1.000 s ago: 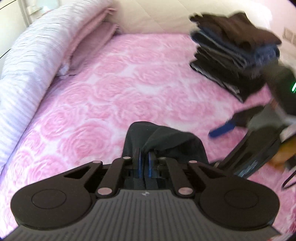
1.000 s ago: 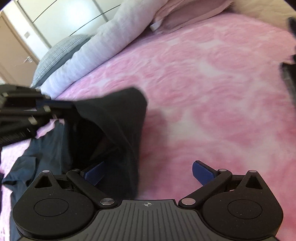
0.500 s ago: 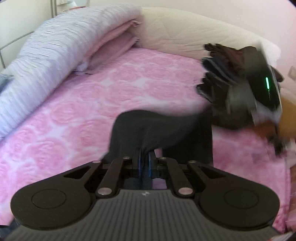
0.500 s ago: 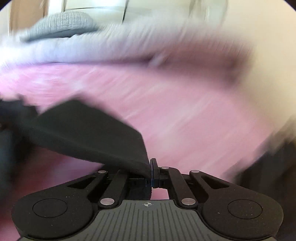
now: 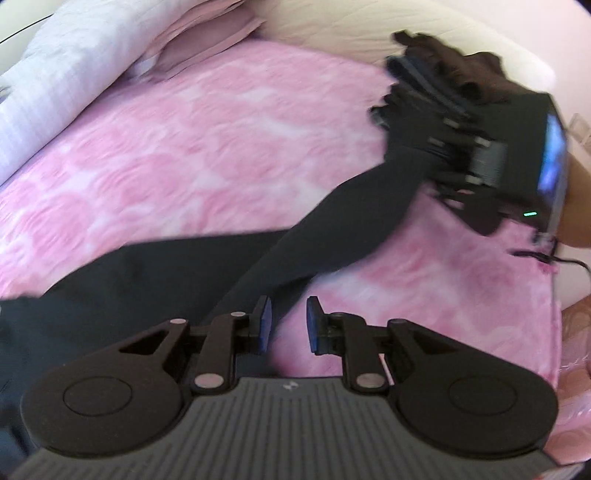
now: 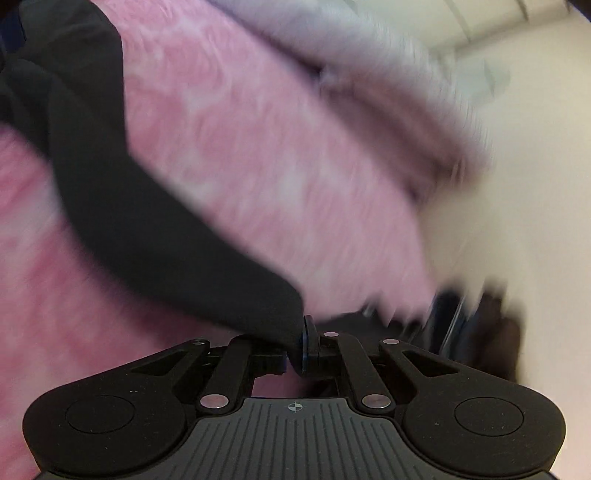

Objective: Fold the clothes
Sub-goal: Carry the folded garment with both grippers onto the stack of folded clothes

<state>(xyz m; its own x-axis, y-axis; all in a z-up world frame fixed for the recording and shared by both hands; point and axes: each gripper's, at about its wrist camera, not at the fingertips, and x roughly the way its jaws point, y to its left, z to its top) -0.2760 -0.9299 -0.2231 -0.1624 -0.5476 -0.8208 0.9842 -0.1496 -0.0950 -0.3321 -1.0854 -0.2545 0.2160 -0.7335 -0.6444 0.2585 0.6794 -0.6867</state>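
Note:
A black garment (image 5: 184, 273) lies stretched across the pink rose bedspread (image 5: 207, 147), from the lower left up to the right. My left gripper (image 5: 289, 325) hovers over its near edge with its jaws opening. The cloth runs beside the left pad, and pink bedspread shows in the gap. My right gripper (image 6: 301, 343) is shut on a corner of the black garment (image 6: 147, 221). In the left wrist view the right gripper (image 5: 434, 158) holds that end up at the upper right, a hand behind it.
A stack of folded dark clothes (image 5: 443, 66) sits at the far right of the bed, behind the right gripper. A rolled white quilt (image 5: 66, 74) and folded pink bedding (image 5: 207, 40) line the far left. A cream cushion (image 5: 351, 26) runs along the back.
The left gripper's pads have parted and released the garment. The right gripper went from wide open to shut on a corner and pulled it right, drawing the bunched cloth out long.

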